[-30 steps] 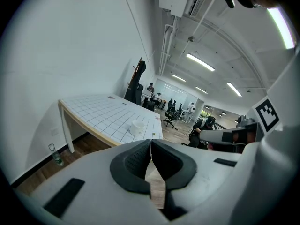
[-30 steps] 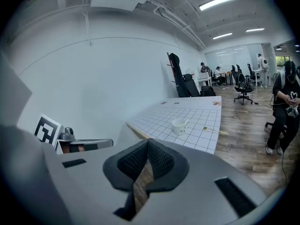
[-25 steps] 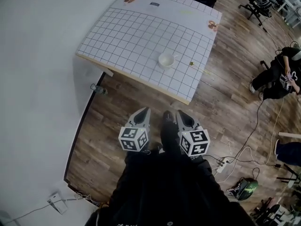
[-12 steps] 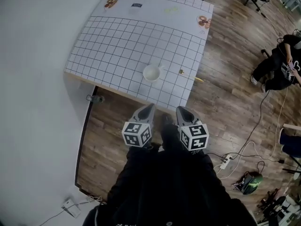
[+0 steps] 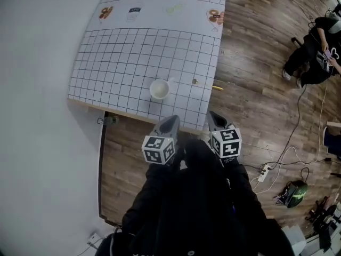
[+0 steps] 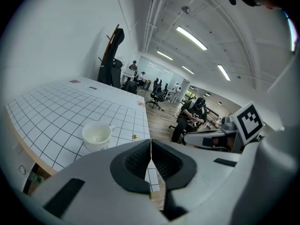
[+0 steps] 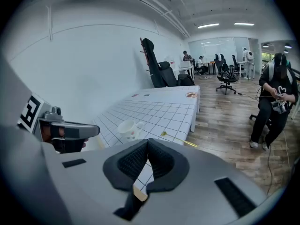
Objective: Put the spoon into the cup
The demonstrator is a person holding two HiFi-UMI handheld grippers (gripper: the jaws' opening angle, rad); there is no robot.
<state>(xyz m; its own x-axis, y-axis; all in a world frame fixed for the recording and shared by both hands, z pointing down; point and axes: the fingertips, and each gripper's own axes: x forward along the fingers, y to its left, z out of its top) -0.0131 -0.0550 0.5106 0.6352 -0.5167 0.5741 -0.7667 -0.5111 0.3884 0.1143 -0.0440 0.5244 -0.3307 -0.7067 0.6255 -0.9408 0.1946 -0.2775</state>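
A white cup stands near the front edge of the grid-marked table. To its right lies the spoon, with its bowl on the table and its yellow handle poking out past the right edge. In the head view my left gripper and right gripper hover just short of the front edge, both shut and empty. The left gripper view shows the cup and the spoon's bowl beyond the shut left gripper. The right gripper view shows the cup and spoon past the shut right gripper.
A white wall runs along the left. A bottle lies on the wooden floor under the table's front corner. A seated person is at the far right. Cables and a power strip lie on the floor at the right.
Both grippers have come forward from over the floor to the table's front edge. The table, cup and spoon now lie closer in view.
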